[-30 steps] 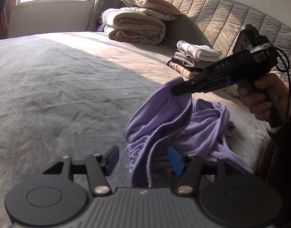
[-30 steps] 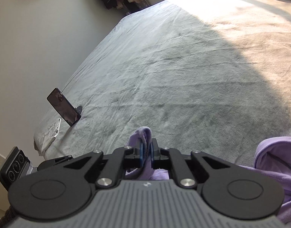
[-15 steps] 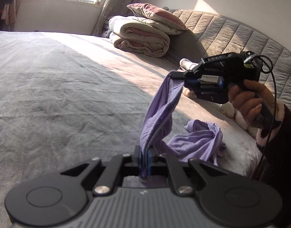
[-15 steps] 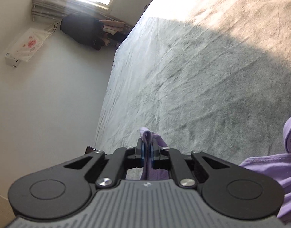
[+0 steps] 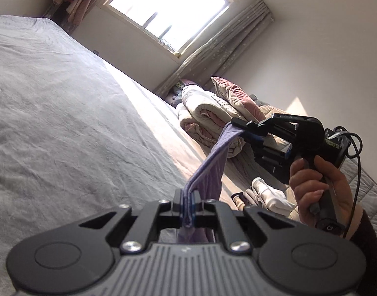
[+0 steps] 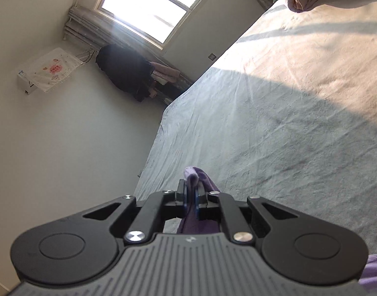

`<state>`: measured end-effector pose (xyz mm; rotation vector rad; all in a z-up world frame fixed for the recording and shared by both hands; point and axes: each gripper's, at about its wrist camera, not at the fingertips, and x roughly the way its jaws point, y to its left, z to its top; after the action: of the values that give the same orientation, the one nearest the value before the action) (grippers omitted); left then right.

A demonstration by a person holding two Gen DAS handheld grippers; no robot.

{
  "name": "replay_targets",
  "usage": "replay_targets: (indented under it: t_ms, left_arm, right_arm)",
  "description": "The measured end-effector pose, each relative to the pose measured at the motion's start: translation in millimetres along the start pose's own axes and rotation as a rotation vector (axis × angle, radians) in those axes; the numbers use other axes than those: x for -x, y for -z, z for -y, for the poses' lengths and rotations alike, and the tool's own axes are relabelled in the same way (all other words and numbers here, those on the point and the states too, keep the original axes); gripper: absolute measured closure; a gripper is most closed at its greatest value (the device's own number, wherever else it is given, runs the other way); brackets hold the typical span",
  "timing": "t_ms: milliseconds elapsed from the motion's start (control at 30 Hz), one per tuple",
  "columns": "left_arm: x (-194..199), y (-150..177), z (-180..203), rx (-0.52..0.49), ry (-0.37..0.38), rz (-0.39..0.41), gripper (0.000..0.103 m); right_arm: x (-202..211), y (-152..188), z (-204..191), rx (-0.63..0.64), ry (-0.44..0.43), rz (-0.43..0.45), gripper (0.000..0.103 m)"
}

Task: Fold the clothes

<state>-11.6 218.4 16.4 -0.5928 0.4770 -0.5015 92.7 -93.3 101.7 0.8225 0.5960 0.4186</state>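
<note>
Left gripper (image 5: pixel 187 203): blue-padded fingers are being pressed together on a doubled edge of the lavender garment (image 5: pixel 209 170); the cloth is being drawn taut from here up to the other tool.

Right gripper (image 5: pixel 234 122): black pistol-grip unit, seen from the left wrist view, is being held in the person's right hand (image 5: pixel 316 187); its fingers are being kept clamped on the far end of the same garment edge. Raised lettering on its upper body is being read as "DAS", with a possible leading letter too unclear to tell. A small label on its rear block is being left unread, too small. A black cable (image 5: pixel 356 170) is being trailed from its back.

Lavender garment: being held in the air between the two grippers, above the grey bedspread (image 5: pixel 65 128); a small tuft is being shown past the right fingertips (image 6: pixel 197 198) in the right wrist view.

Folded quilts (image 5: pixel 208 118) and a mauve pillow (image 5: pixel 235 96): being kept stacked at the head of the bed.

Folded clothes (image 5: pixel 264 194): a small pile is being kept by the quilted headboard (image 5: pixel 370 185).

Wall unit cover (image 6: pixel 50 71): white cloth with a red printed motif, wording illegible.
</note>
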Motion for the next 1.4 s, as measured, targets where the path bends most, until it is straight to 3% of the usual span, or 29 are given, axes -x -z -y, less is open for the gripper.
replay_targets:
  t_ms: [100, 233, 467, 633, 833, 1033, 1167, 1233, 1267, 1400]
  left_arm:
    - [-6.9, -8.9, -16.3, 0.040, -0.089, 0.014, 0.097]
    - [-9.5, -17.0, -46.4, 0.129, -0.151, 0.026, 0.097]
    - [-12.3, -22.9, -89.3, 0.240, -0.292, 0.000, 0.097]
    - [-10.8, -22.8, -105.2, 0.241, -0.434, -0.023, 0.097]
    - [-5.0, -18.4, -118.5, 0.232, -0.545, -0.047, 0.097]
    - [-7.4, -16.4, -114.1, 0.185, -0.639, -0.091, 0.096]
    - [-5.2, -17.2, -104.7, 0.163, -0.675, -0.083, 0.087]
    - [-3.4, -17.7, -99.7, 0.146, -0.703, -0.069, 0.079]
    - [-2.9, -18.2, -96.5, 0.133, -0.724, -0.062, 0.071]
    - [-0.5, -20.9, -84.3, 0.098, -0.759, -0.033, 0.069]
  right_arm:
    - [-34.1, 7.1, -8.2, 0.055, 0.025, 0.001, 0.094]
    - [-76.1, 16.9, -10.9, 0.071, 0.038, -0.017, 0.094]
    - [-143.8, 42.0, -12.9, 0.104, 0.074, -0.098, 0.094]
    - [-187.7, 66.0, -8.7, 0.122, 0.093, -0.160, 0.094]
    - [-225.7, 93.7, 1.9, 0.133, 0.101, -0.226, 0.094]
    - [-245.4, 110.6, 9.5, 0.157, 0.121, -0.296, 0.092]
    - [-235.9, 102.4, 14.6, 0.117, 0.086, -0.322, 0.086]
    - [-217.5, 95.6, 12.9, 0.155, 0.081, -0.319, 0.077]
    - [-207.9, 92.1, 12.0, 0.176, 0.080, -0.317, 0.062]
    - [-169.4, 78.3, 8.3, 0.260, 0.074, -0.308, 0.058]
